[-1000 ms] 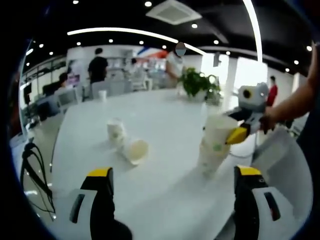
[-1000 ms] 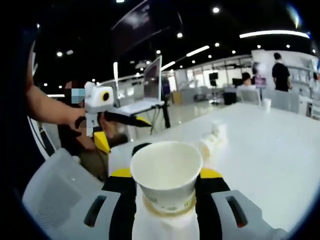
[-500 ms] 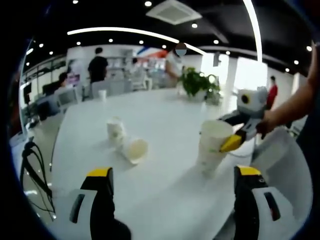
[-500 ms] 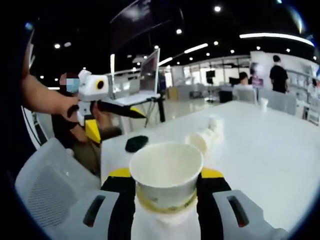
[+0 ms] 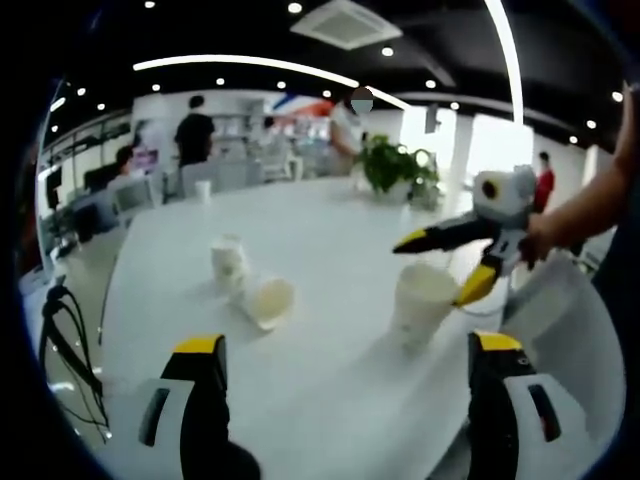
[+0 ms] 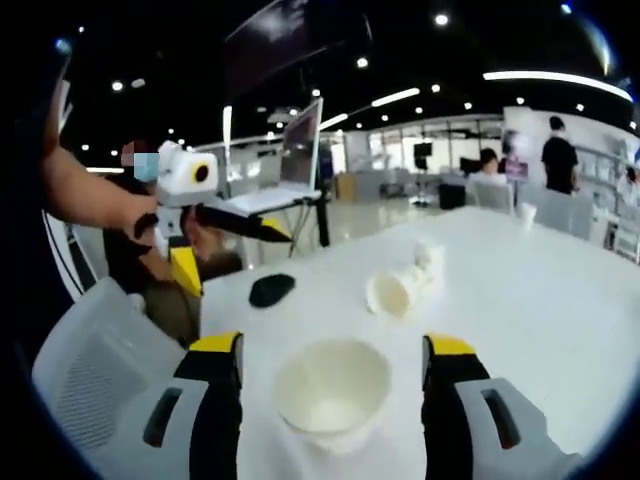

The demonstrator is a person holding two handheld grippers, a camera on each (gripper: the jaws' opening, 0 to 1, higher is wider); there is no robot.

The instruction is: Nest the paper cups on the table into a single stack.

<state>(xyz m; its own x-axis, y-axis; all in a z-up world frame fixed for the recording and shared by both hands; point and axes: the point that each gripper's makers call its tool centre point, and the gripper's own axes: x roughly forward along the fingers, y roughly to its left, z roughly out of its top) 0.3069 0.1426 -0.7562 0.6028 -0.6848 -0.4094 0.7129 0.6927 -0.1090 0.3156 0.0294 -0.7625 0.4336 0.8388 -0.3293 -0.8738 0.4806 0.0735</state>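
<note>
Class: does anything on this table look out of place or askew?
Yes. One paper cup lies tipped on its side on the white table, beside an upright cup, while the stack stands upright between the right gripper's open jaws.

cup stack (image 5: 422,300) upright on table (image 5: 330,230) | right claw (image 5: 445,268) spread above it | tipped cup (image 5: 268,300) left

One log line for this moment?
right gripper: open, off stack | left gripper: open, idle | loose cups: two on table

White table (image 5: 320,230): cup stack (image 5: 421,305), upright cup (image 5: 228,262), tipped cup (image 5: 268,301), black obj (image 6: 271,289)
</note>
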